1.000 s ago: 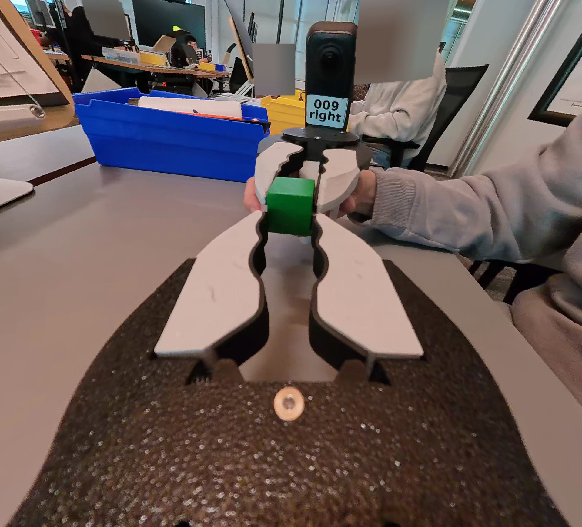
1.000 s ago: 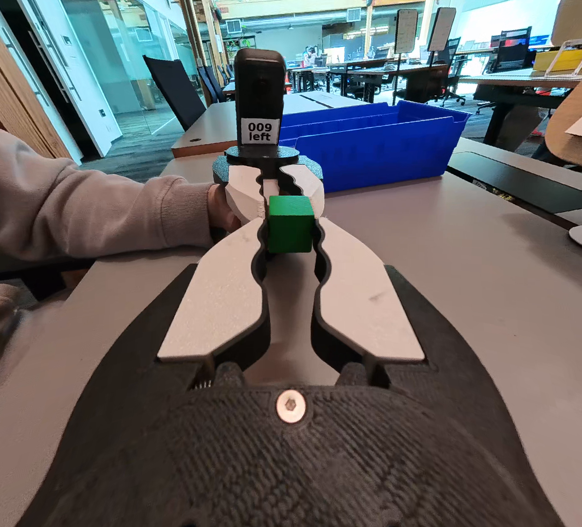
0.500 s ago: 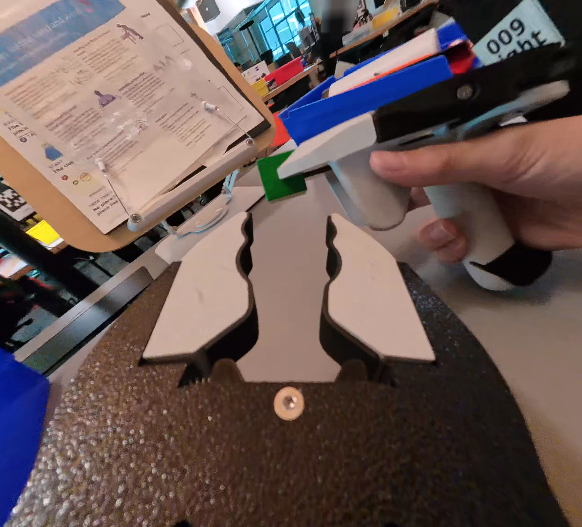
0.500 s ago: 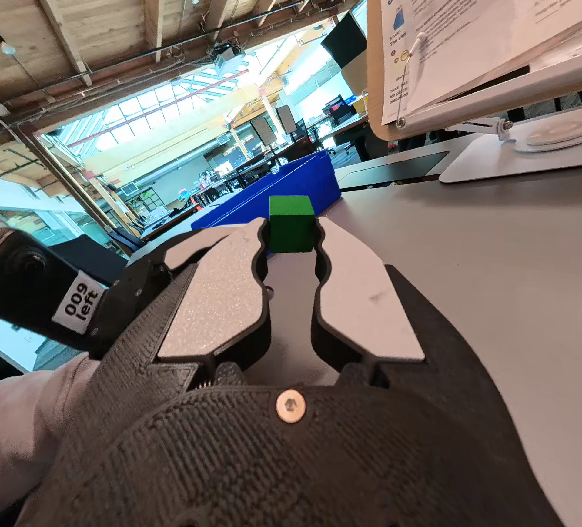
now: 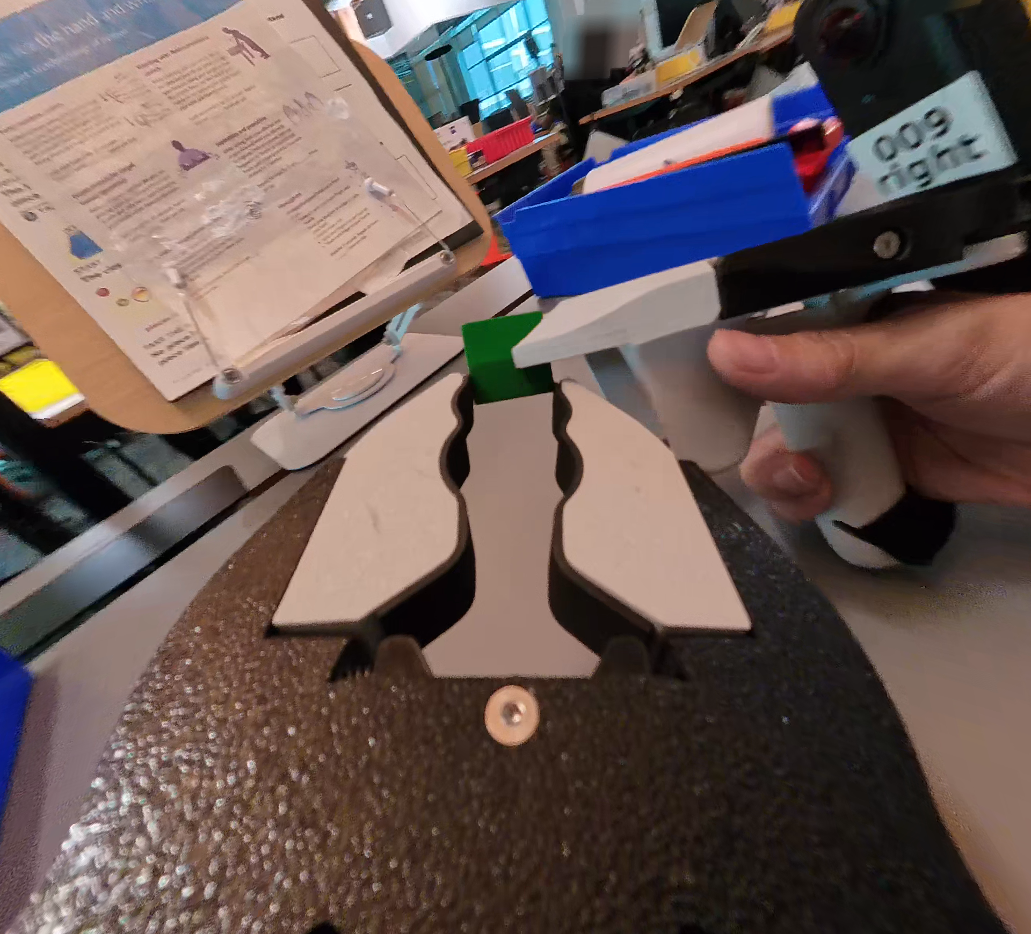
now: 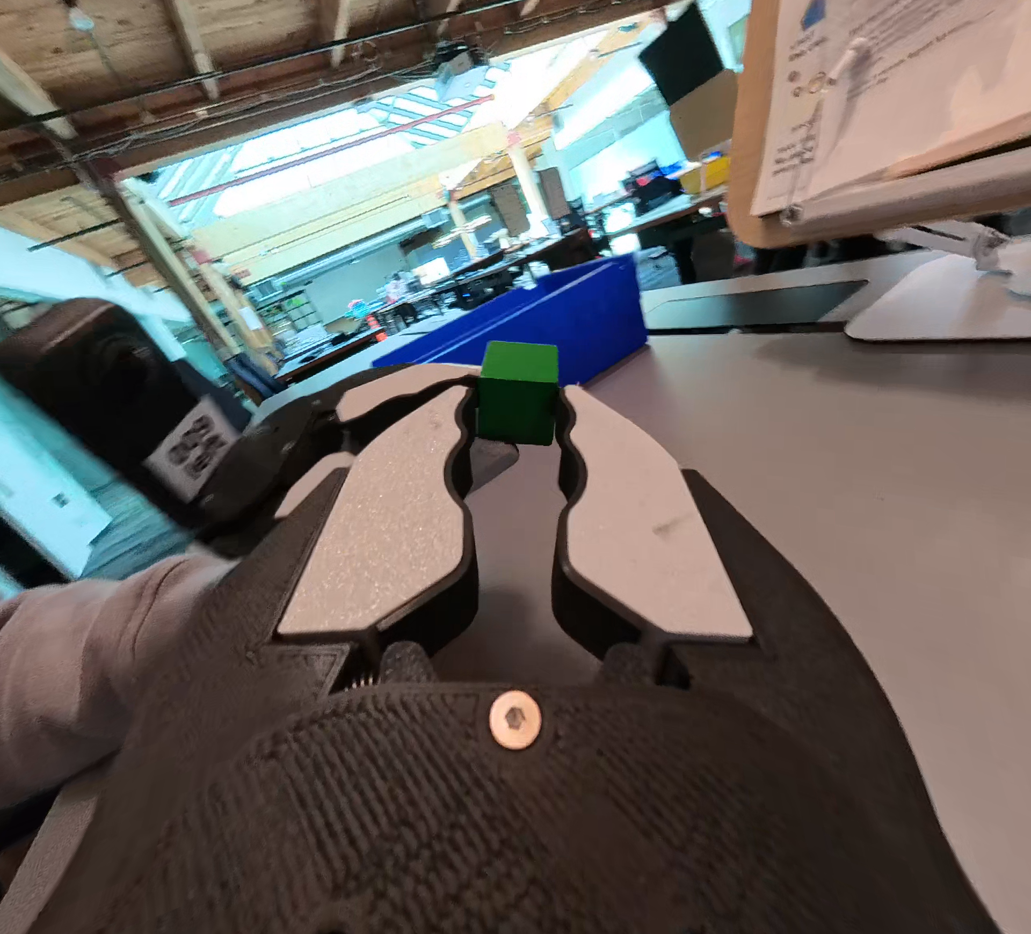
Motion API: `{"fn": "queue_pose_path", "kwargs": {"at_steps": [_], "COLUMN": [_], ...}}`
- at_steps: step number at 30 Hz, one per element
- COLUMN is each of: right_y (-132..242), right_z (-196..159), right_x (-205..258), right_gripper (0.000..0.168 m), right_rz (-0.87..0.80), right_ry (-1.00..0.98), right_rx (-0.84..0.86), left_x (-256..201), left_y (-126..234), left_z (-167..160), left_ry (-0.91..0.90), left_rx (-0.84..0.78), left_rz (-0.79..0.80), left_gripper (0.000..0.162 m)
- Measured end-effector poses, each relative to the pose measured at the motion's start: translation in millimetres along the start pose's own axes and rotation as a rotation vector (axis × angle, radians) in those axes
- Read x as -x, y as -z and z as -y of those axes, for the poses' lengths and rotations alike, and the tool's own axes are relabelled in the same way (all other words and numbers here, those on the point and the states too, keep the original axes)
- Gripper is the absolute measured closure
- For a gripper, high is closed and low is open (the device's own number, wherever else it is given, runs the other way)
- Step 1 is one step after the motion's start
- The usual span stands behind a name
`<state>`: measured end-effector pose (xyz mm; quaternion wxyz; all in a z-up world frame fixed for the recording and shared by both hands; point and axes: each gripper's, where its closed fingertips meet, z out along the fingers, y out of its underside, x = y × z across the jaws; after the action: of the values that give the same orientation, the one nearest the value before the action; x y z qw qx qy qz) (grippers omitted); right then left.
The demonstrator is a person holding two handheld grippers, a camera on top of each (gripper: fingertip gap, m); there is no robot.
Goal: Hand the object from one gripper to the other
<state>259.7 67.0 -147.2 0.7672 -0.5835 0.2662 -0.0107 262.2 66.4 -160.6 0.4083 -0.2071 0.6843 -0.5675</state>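
Note:
A green cube (image 5: 494, 349) is held above the grey table (image 5: 920, 656). My right gripper (image 6: 518, 400) is shut on the cube (image 6: 520, 366) at its fingertips. In the left wrist view it comes in side-on from the right, and one of its fingers (image 5: 613, 316) covers part of the cube. My left gripper (image 5: 512, 383) has its jaws narrowed to the cube's width, and its fingertips press on the cube's near lower part. In the right wrist view the left gripper's fingers (image 6: 401, 386) reach the cube from the left. The picture is somewhat blurred.
A blue bin (image 5: 658, 232) stands behind the cube and also shows in the right wrist view (image 6: 558, 316). A tilted board with a printed sheet (image 5: 195, 154) on a white base (image 5: 335, 405) stands close by. A person's hand (image 5: 892, 377) holds the right gripper's handle. My left and right fingertips are right by each other.
Half a second ago my left gripper was open and short of the cube. Now its jaws have narrowed onto the cube. My right gripper has kept hold throughout.

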Motion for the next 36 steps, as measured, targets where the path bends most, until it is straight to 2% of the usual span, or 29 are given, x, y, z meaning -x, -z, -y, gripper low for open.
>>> {"fn": "queue_pose_path", "kwargs": {"at_steps": [3, 7, 10, 15, 16, 17, 22, 25, 27, 30, 33, 36], "right_y": [5.1, 11.9, 13.3, 11.9, 12.4, 13.4, 11.1, 4.7, 6.1, 6.5, 4.9, 2.6], "right_z": [11.1, 10.3, 9.7, 1.6, 0.7, 1.6, 5.5, 7.2, 10.1, 11.0, 7.4, 4.3], "right_x": [6.9, 22.3, 34.8, 44.4, 45.3, 46.7, 41.4, 8.5, -6.7, -12.9, -13.0, -7.9], "right_gripper": [0.114, 0.118, 0.123, 0.123, 0.131, 0.137, 0.137, 0.137, 0.137, 0.138, 0.137, 0.137], "right_rz": [0.130, 0.300, 0.361, 0.391, 0.397, 0.406, 0.345, 0.105, 0.013, -0.009, -0.013, 0.009], "right_ry": [0.007, -0.015, 0.002, 0.046, 0.061, 0.076, 0.153, 0.162, 0.110, -0.061, -0.159, -0.210], "right_rx": [-0.004, 0.063, 0.057, 0.094, 0.098, 0.090, 0.070, 0.051, -0.001, -0.058, -0.081, -0.087], "left_x": [2.5, -7.5, -13.4, -32.3, -34.8, -35.7, -31.9, -12.9, -10.1, -21.4, -16.1, -11.6], "left_y": [5.2, 24.2, 35.0, 37.7, 37.2, 36.1, 31.0, 16.0, 12.6, 5.6, 0.4, 1.7], "left_z": [4.6, 23.5, 30.2, 26.7, 25.8, 25.0, 24.5, 12.0, 9.0, 7.9, 4.9, 7.7], "left_ry": [0.166, 0.433, 0.496, 0.451, 0.448, 0.447, 0.416, 0.285, 0.112, -0.031, -0.107, -0.178], "left_rx": [-0.070, -0.223, -0.255, -0.207, -0.199, -0.191, -0.177, -0.132, -0.127, -0.083, -0.040, -0.049], "left_rz": [-0.140, -0.493, -0.640, -0.734, -0.741, -0.736, -0.668, -0.400, -0.260, -0.181, -0.033, 0.035], "left_gripper": [0.135, 0.136, 0.136, 0.136, 0.136, 0.136, 0.136, 0.138, 0.135, 0.123, 0.129, 0.130]}}
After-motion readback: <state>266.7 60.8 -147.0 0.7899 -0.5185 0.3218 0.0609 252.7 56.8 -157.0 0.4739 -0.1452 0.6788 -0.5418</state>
